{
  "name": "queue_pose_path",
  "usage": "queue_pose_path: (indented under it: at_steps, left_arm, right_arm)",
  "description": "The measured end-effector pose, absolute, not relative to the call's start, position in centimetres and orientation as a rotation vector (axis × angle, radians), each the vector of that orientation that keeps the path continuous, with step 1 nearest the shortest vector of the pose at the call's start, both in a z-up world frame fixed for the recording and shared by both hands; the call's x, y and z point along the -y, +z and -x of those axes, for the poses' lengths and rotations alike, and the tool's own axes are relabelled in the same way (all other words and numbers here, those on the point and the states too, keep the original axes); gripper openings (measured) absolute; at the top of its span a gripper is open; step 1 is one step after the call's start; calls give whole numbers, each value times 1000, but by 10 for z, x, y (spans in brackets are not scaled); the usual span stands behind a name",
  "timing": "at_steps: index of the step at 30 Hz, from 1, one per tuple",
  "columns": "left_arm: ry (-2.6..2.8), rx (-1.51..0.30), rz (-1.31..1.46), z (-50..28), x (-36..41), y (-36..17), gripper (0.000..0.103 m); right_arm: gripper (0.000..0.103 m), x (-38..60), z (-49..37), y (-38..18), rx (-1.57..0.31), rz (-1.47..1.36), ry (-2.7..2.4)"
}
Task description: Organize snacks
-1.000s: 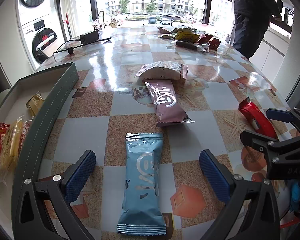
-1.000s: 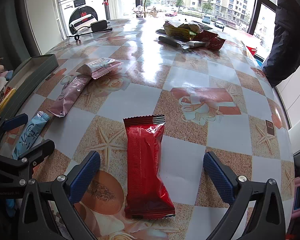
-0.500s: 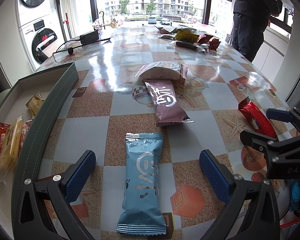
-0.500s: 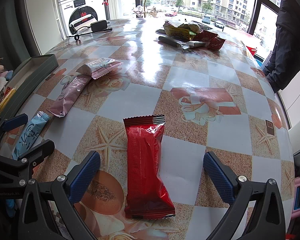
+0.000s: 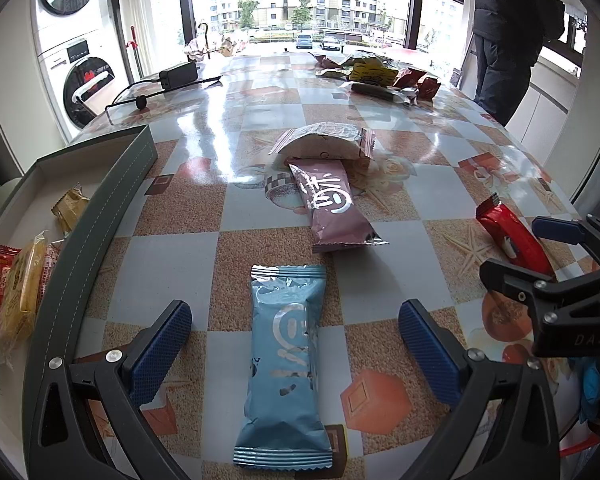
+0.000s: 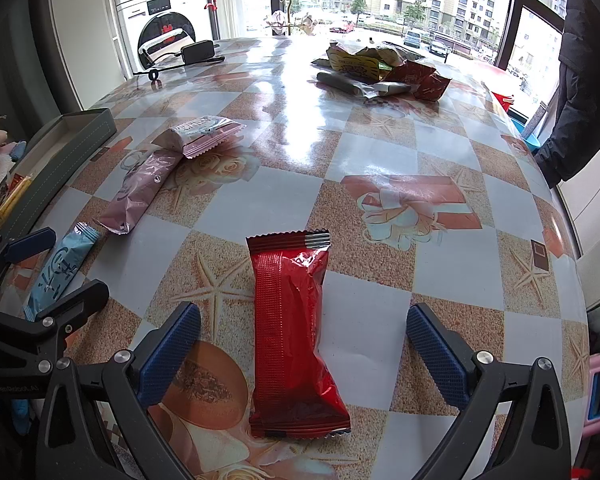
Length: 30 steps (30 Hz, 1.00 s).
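My left gripper [image 5: 296,344] is open, its blue pads either side of a light blue snack packet [image 5: 286,364] lying flat on the table. My right gripper [image 6: 304,348] is open around a red snack packet [image 6: 292,336], also flat on the table. A mauve packet [image 5: 332,208] and a pink-and-white packet [image 5: 324,144] lie further ahead. A dark green box [image 5: 100,216] at the left holds several small snacks [image 5: 20,280]. The red packet [image 5: 512,236] and right gripper [image 5: 540,256] show at the right of the left wrist view.
A pile of snack bags [image 6: 380,68] lies at the far side of the checked table [image 6: 380,152]. A black power adapter with cable [image 5: 178,76] lies far left. A person in dark clothes [image 5: 504,32] stands by the far right. A washing machine [image 5: 80,76] stands behind the table.
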<state>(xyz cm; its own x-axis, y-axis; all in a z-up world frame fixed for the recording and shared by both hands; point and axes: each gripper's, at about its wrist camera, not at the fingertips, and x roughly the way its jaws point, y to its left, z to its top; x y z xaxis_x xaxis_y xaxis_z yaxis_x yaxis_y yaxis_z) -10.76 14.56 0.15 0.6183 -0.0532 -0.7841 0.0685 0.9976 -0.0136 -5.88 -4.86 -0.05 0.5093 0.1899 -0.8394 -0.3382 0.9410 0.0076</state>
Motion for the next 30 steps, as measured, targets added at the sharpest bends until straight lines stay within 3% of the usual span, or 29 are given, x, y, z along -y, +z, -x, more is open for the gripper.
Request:
queue_pose_path:
  at_steps: [20, 26, 28, 29, 30]
  left_arm:
    - [-77, -908, -22, 107, -145, 2, 103]
    - [-79, -1042, -27, 93, -136, 8, 101]
    - [-112, -1078, -54, 93, -126, 11, 92]
    - [-126, -1092, -61, 93, -122, 13, 84]
    - [-137, -1106, -65, 93, -118, 15, 76]
  right_arm:
    - [103, 48, 59, -1, -988, 165, 318]
    - [103, 44, 51, 1, -1066, 179, 306]
    - [100, 43, 46, 3, -1113, 181, 296]
    - [89, 43, 45, 6, -1119, 185, 296]
    - [71, 42, 44, 9, -1121, 189, 301]
